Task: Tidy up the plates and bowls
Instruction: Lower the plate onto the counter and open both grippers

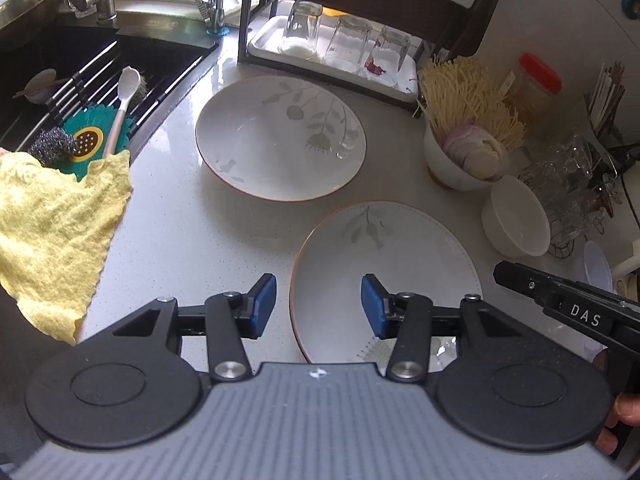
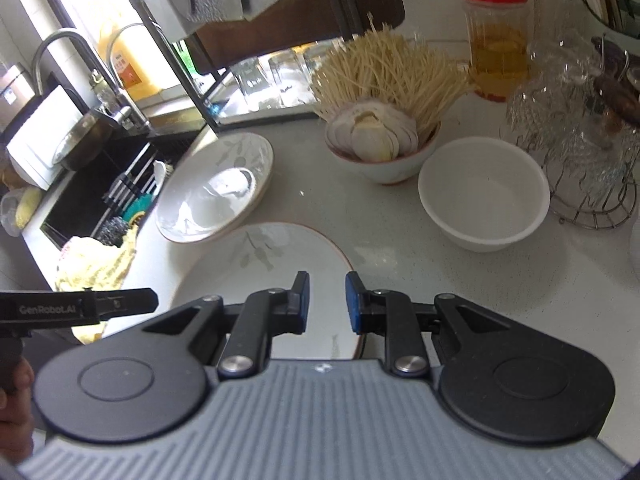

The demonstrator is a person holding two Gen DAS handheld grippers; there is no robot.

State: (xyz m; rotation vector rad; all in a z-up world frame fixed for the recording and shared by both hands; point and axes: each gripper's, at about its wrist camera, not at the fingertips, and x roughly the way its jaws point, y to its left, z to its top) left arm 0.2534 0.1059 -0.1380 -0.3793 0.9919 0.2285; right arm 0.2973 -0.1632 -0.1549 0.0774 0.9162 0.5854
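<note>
- Near plate (image 1: 384,264): lies flat on the counter (image 1: 180,240), closest to both grippers. White, thin orange-brown rim, grey leaf print. It appears clean and dry. Its near edge is hidden under the gripper bodies in both views.
- Far plate (image 1: 280,136): deeper, same floral pattern and rim, just beyond the near plate and beside the sink (image 1: 80,64). In the right wrist view the two rims look close; whether they touch cannot be told.
- White bowl (image 2: 484,192): plain, upright, empty, on the counter to the right of the near plate and apart from it. Judged the likely stacking partner or a separate item to sort.
- Filled bowl (image 2: 380,152): holds noodles and sliced food, behind the white bowl. Judged not ready for stacking while full.
- Left gripper (image 1: 318,306): jaws spread wide, nothing between them, hovering over the near plate's left edge. Judged as lined up for a rim grasp.
- Right gripper (image 2: 327,300): jaws parted, narrower gap, empty, above the same plate's right side.
- Judgement: both tools on one plate suggests a two-sided lift; thin glazed rim may slip in the pads.
- Surroundings: yellow cloth (image 1: 52,220) draped at the sink edge; upturned glasses (image 1: 344,40) on the rack tray behind the far plate.
</note>
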